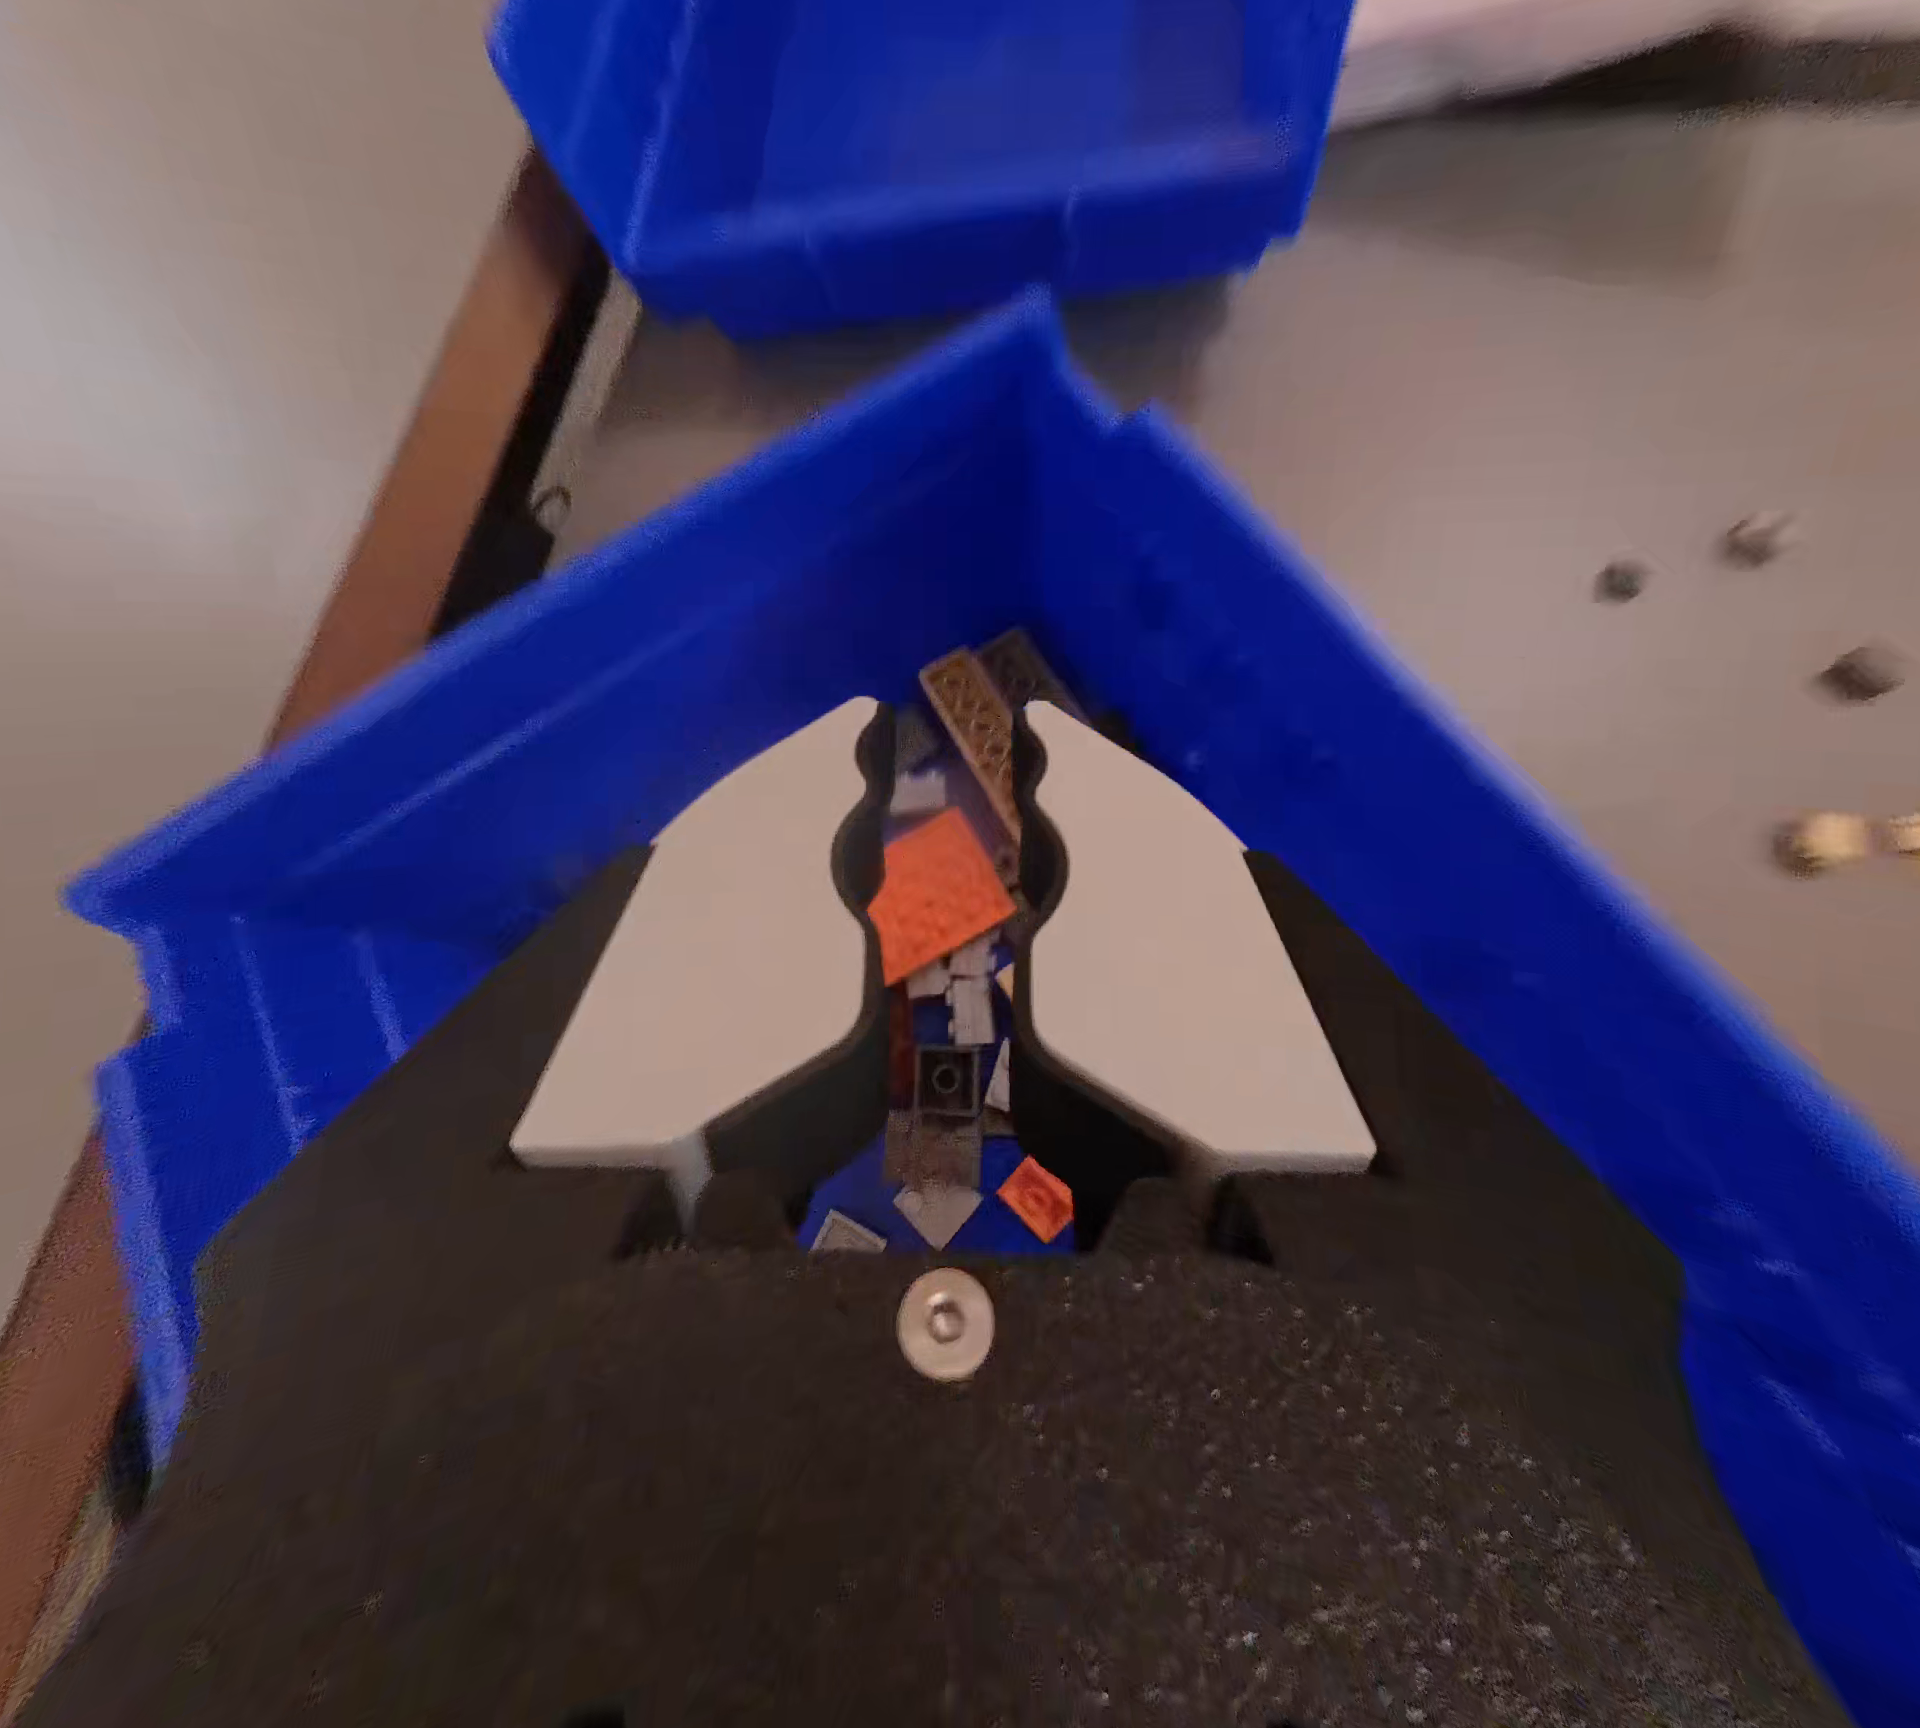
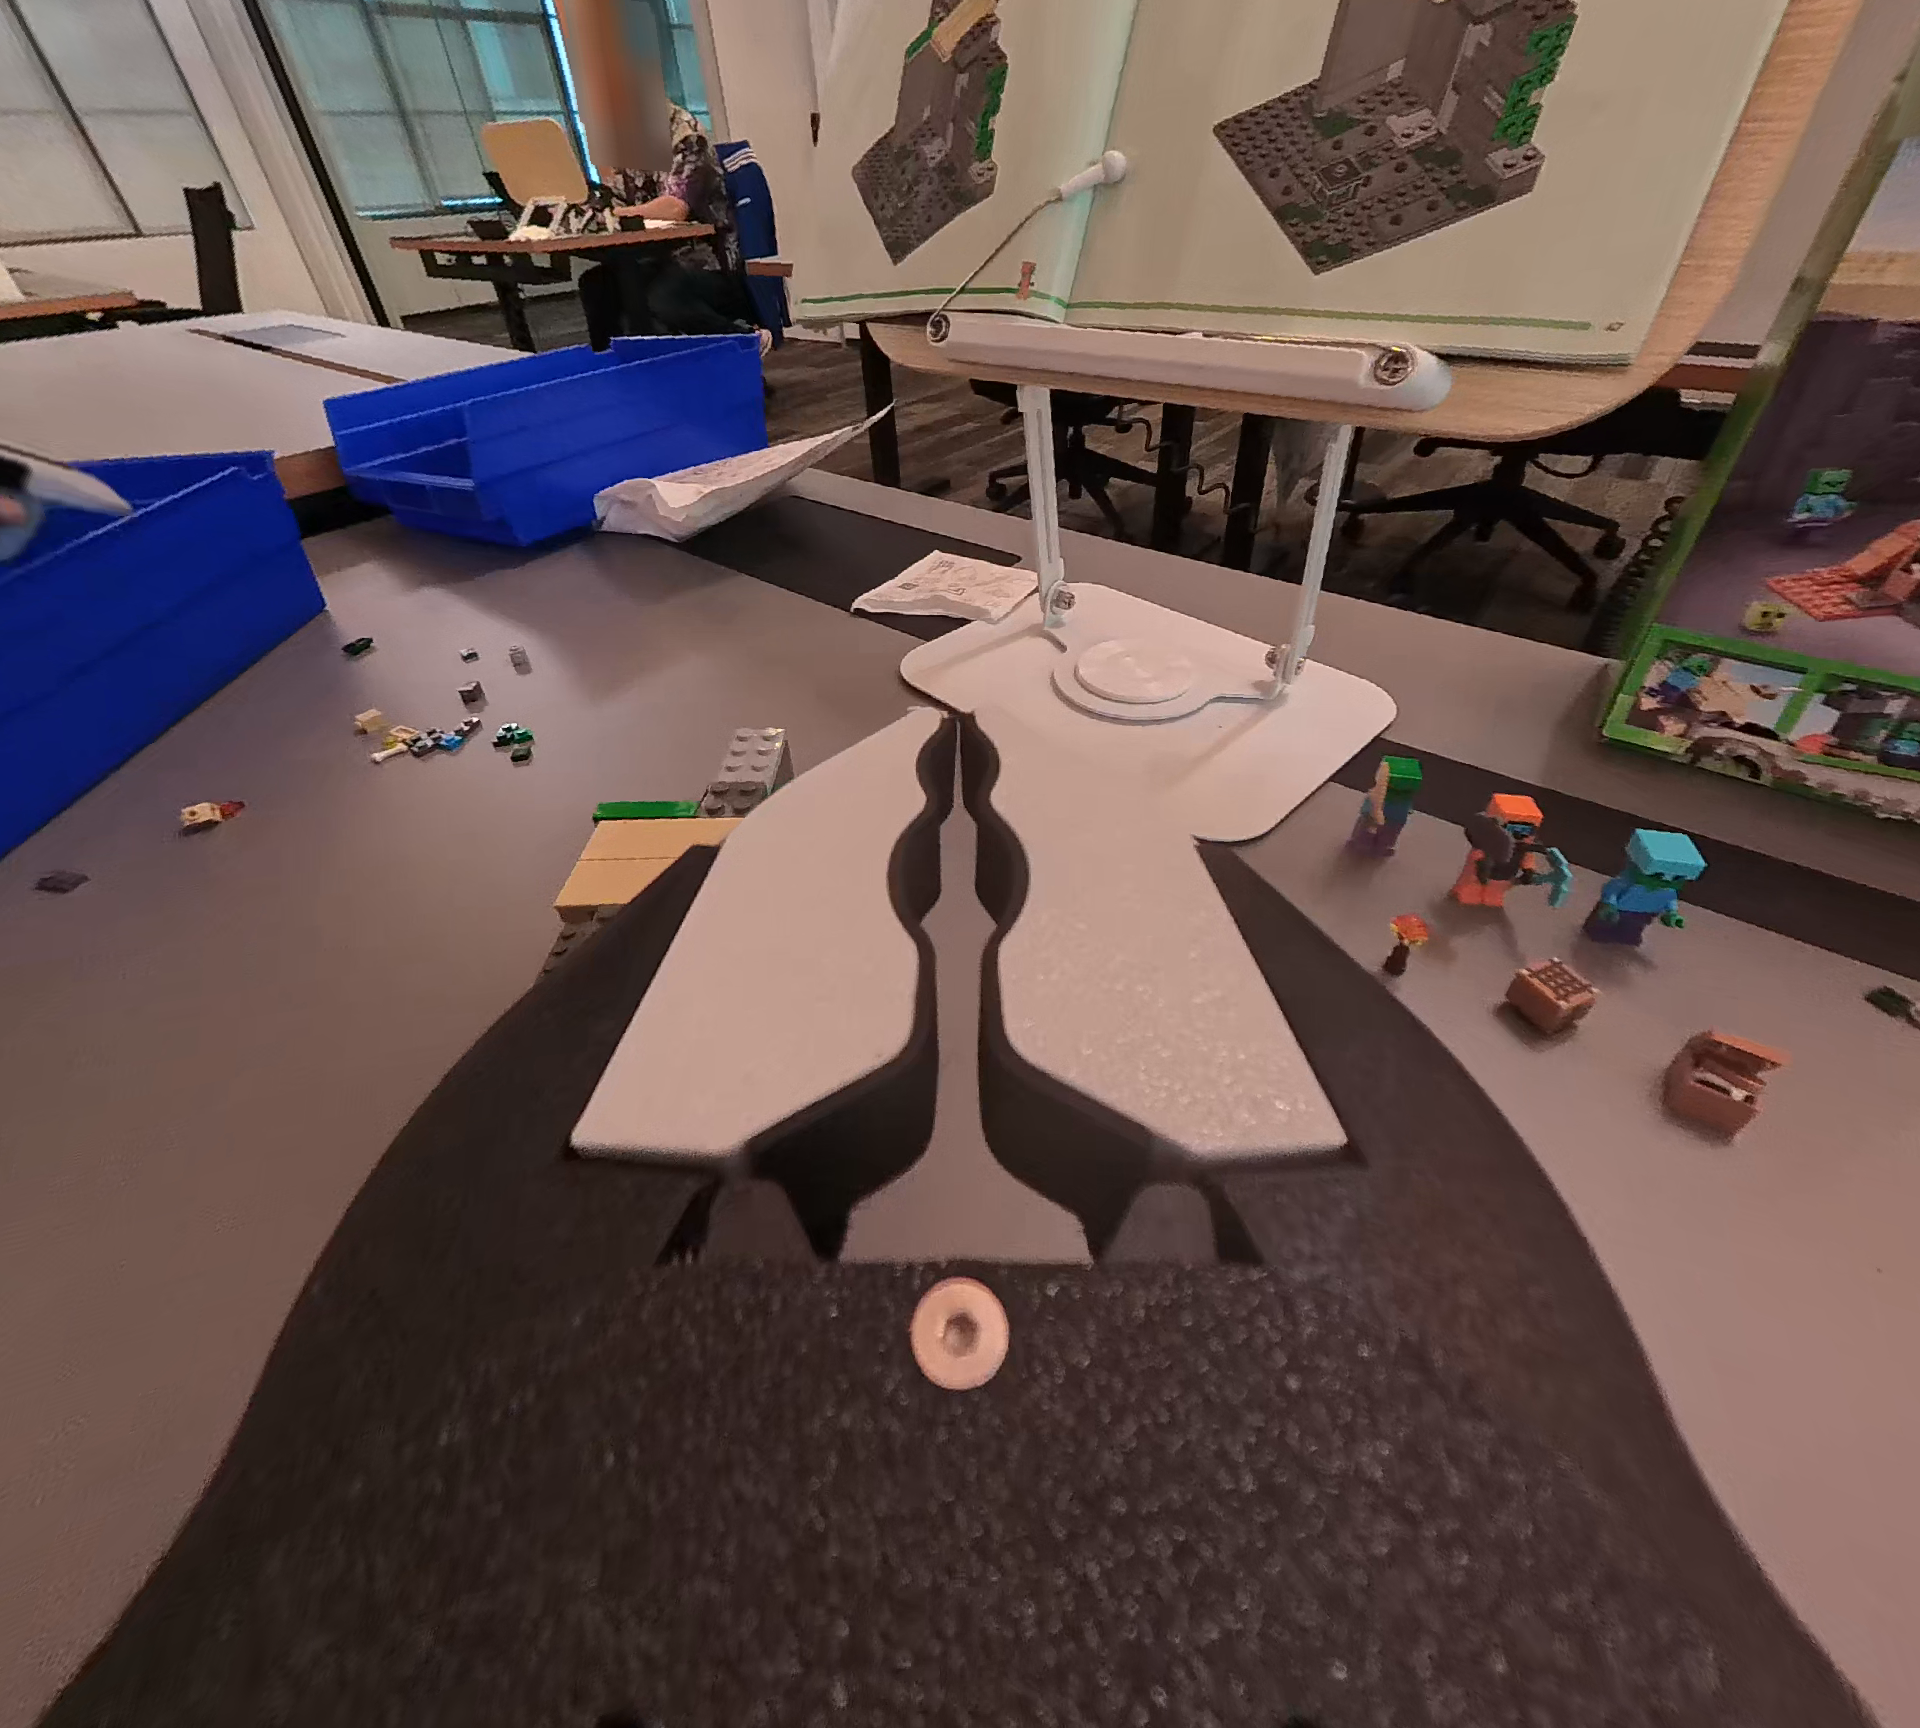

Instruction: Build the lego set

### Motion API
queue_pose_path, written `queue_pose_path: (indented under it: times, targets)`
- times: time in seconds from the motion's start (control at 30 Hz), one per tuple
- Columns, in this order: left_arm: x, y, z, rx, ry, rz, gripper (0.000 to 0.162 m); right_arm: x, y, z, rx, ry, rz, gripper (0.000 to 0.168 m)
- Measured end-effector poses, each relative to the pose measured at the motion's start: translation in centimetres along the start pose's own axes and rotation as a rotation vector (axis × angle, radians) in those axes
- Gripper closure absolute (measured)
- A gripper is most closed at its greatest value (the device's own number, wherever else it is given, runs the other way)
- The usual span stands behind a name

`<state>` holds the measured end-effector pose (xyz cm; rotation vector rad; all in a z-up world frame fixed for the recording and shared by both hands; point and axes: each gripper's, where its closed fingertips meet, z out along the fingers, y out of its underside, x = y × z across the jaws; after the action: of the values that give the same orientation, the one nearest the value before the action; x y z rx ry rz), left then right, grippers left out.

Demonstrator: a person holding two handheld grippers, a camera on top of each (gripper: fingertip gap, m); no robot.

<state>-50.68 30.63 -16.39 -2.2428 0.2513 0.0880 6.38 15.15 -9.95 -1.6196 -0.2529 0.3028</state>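
Observation:
My left gripper [image 1: 961, 722] hangs over the corner of a blue bin [image 1: 1351, 639], its jaws a narrow gap apart with nothing clearly held. In that gap I see loose pieces in the bin: an orange plate [image 1: 940, 899], a tan plate [image 1: 971, 733] and grey bricks [image 1: 945, 1081]. My right gripper [image 2: 954, 728] is shut and empty above the grey table. Its fingers partly hide the build [image 2: 644, 857] of tan, green and grey bricks. The open instruction booklet [image 2: 1299, 68] stands on a white stand [image 2: 1143, 691] beyond it.
A second blue bin [image 1: 935, 68] sits past the first; both show at the left of the right wrist view [image 2: 135, 608] [image 2: 551, 442]. Small loose pieces [image 2: 447, 733] lie left of the build. Minifigures [image 2: 1496, 847] and brown accessories [image 2: 1714, 1081] stand right. The set box [image 2: 1787, 535] is far right. My hands' fingertips stand some 60 cm from each other. Between my left fingertips and the orange plate [image 1: 940, 899] there is roughly 9 cm.

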Motion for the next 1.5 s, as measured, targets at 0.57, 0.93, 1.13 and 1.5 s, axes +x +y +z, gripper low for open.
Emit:
queue_pose_path:
  times: [0.57, 0.93, 1.13, 1.5]
  targets:
    - [0.7, 5.5, 4.8, -0.238, 0.047, -0.022, 0.133, -0.4, 1.1, 0.1, -0.034, -0.044, 0.032, 0.168]
    - [0.2, 6.8, 4.7, -0.302, 0.007, 0.119, 0.134, -1.0, 1.7, 0.4, -0.061, -0.074, 0.043, 0.168]
    - [-0.3, 6.6, 4.8, -0.331, -0.072, 0.231, 0.145, -1.6, 2.0, 0.4, -0.072, -0.089, 0.032, 0.168]
    - [5.2, -1.4, -4.8, 0.027, 0.177, 0.162, 0.145, -5.5, -0.2, -0.5, 0.056, -0.272, -0.084, 0.164]
